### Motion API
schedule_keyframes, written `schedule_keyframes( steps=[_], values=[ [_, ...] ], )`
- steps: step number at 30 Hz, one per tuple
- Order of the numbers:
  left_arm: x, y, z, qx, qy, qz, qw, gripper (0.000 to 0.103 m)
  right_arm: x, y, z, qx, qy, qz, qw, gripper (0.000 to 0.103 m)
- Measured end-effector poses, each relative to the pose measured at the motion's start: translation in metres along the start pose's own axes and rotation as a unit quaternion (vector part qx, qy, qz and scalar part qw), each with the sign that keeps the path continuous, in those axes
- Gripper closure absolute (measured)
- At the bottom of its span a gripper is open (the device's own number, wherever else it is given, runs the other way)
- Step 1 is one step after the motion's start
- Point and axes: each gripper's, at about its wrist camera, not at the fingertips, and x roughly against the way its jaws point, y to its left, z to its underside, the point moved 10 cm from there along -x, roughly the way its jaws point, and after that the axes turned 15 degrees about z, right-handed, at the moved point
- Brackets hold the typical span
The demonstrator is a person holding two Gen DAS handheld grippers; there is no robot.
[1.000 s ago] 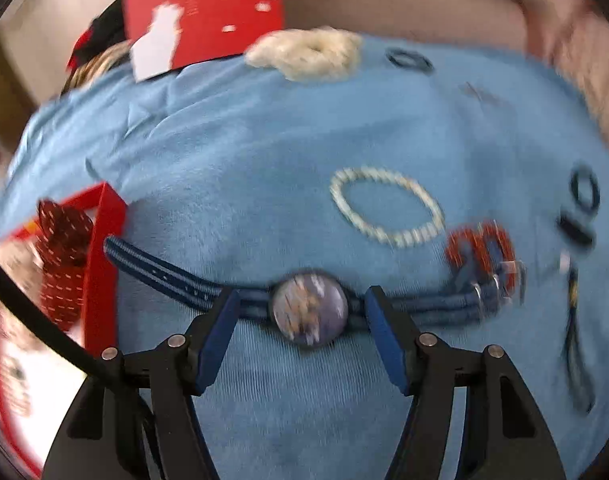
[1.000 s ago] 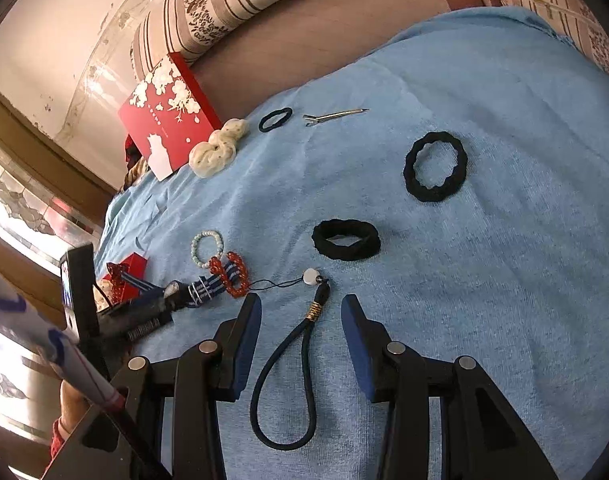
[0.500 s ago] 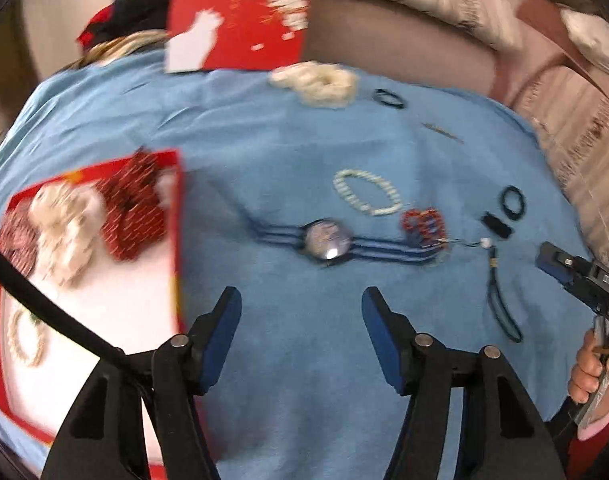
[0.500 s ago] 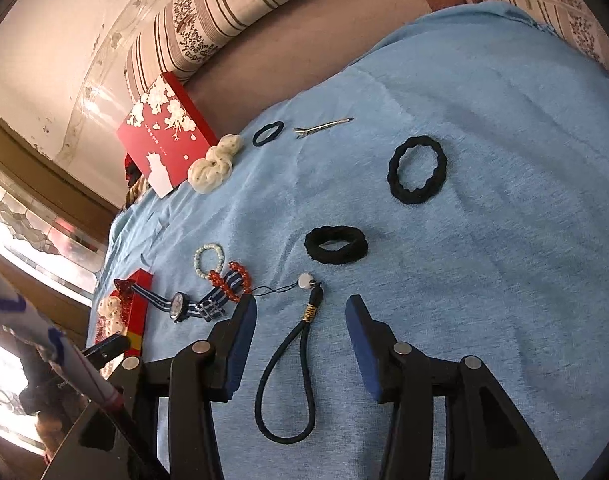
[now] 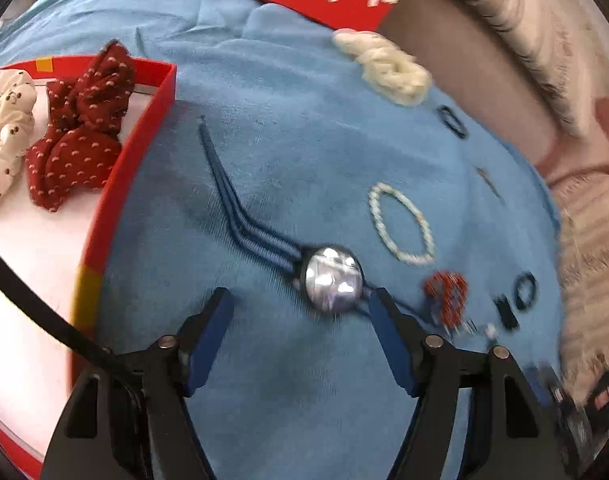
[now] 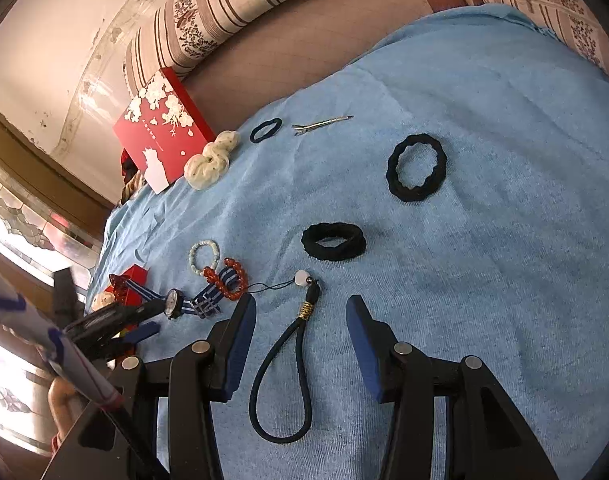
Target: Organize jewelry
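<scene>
Two grippers are in my views, both over the blue cloth [image 6: 484, 240]. My left gripper [image 5: 300, 308] stands released, its jaws having just been opening; the watch [image 5: 334, 280] lies flat on the cloth just ahead of the blue pads, nearer the right-hand pad, and I see neither pad pressing on it. I take the watch as landmark. Its striped strap [image 5: 240, 216] runs away from the face toward the red tray [image 5: 144, 128], which holds a dark red scrunchie [image 5: 76, 136] and a white scrunchie [image 5: 4, 128]. Beyond the watch lies a pearl bracelet [image 5: 402, 220]; beside it on the side away from the tray lies a red bead bracelet [image 5: 444, 294], blurred. My right gripper [image 6: 300, 344] is also released, its jaws having just been opening, with a dark cord loop [image 6: 288, 384] lying on the cloth between the pads, untouched. Past the loop, well apart from the watch, lie two black hair ties [image 6: 332, 242], a metal clip [image 6: 322, 124] and a red lid [image 6: 160, 124].
</scene>
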Motion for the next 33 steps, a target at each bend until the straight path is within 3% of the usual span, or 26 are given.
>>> schedule_keyframes(
  steps=[3,5,6,7,8,10,13,16,21,29,33],
  values=[
    [-0.008,-0.009,-0.005,-0.028,-0.012,-0.061,0.9977,0.030,0.001,0.002,0.000,0.002,0.000,-0.006,1.000,0.052],
    [-0.017,-0.015,-0.005,-0.067,-0.024,-0.121,0.9900,0.030,0.001,0.002,-0.001,0.004,0.000,-0.007,1.000,0.052],
    [-0.020,-0.019,-0.004,-0.093,-0.032,-0.141,0.9852,0.032,0.001,0.002,-0.002,0.005,0.000,-0.007,1.000,0.051],
    [-0.022,-0.024,-0.004,-0.117,-0.038,-0.145,0.9818,0.045,0.001,0.002,-0.002,0.005,0.000,-0.007,1.000,0.051],
    [-0.023,-0.033,0.000,-0.144,-0.041,-0.142,0.9785,0.053,0.001,0.001,-0.003,0.003,0.000,-0.006,1.000,0.051],
    [-0.022,-0.046,0.011,-0.182,-0.024,-0.121,0.9754,0.054,0.002,-0.001,-0.003,0.000,-0.001,-0.004,1.000,0.051],
    [-0.006,-0.053,0.040,-0.184,0.008,-0.020,0.9827,0.057,0.004,-0.002,-0.002,0.002,0.000,-0.003,1.000,0.051],
    [0.017,-0.045,0.064,-0.174,0.022,0.039,0.9837,0.059,0.005,-0.003,-0.001,0.005,-0.002,0.000,1.000,0.051],
    [0.034,-0.026,0.068,-0.149,0.009,0.035,0.9882,0.059,0.001,-0.001,0.005,0.015,0.003,0.011,1.000,0.052],
    [0.018,-0.029,0.059,-0.185,0.007,0.005,0.9827,0.059,-0.004,0.009,0.007,0.075,-0.023,0.051,0.996,0.052],
    [0.025,-0.035,0.053,-0.165,0.003,0.036,0.9857,0.060,-0.011,0.016,0.007,0.094,-0.026,0.055,0.994,0.052]
  ],
)
